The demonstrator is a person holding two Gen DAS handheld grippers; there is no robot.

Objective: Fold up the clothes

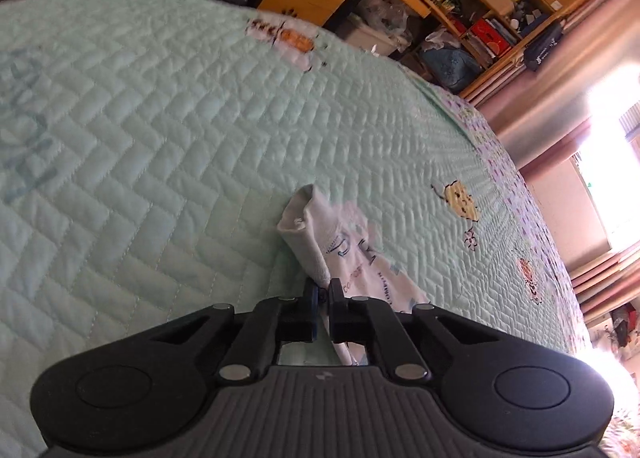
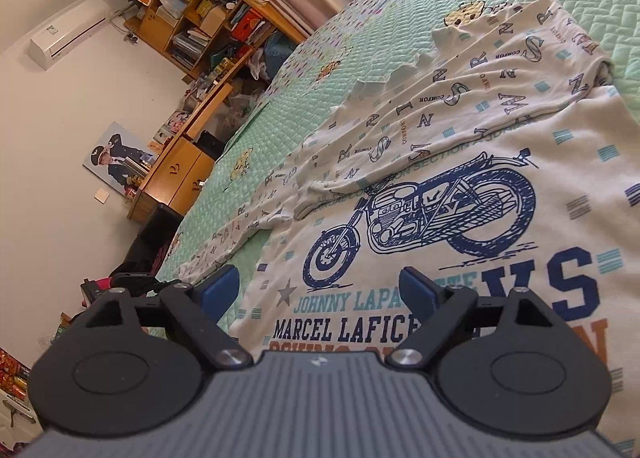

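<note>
The shirt (image 2: 460, 186) lies flat on the bed (image 1: 160, 118); its sleeve (image 1: 344, 242) runs straight ahead from the left hand-held gripper (image 1: 324, 290) pinching it, while the right hand-held gripper (image 2: 320, 290) hovers spread above the shirt's chest print

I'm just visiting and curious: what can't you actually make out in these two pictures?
- Left wrist view: whether the left gripper pinches the sleeve; its shut fingers cover the contact.
- Left wrist view: the sleeve's near end, behind the gripper body.
- Right wrist view: the shirt print's lower lines, behind the right gripper, and its right side, cut off by the edge.
- Both views: the shelf contents, too small.
</note>
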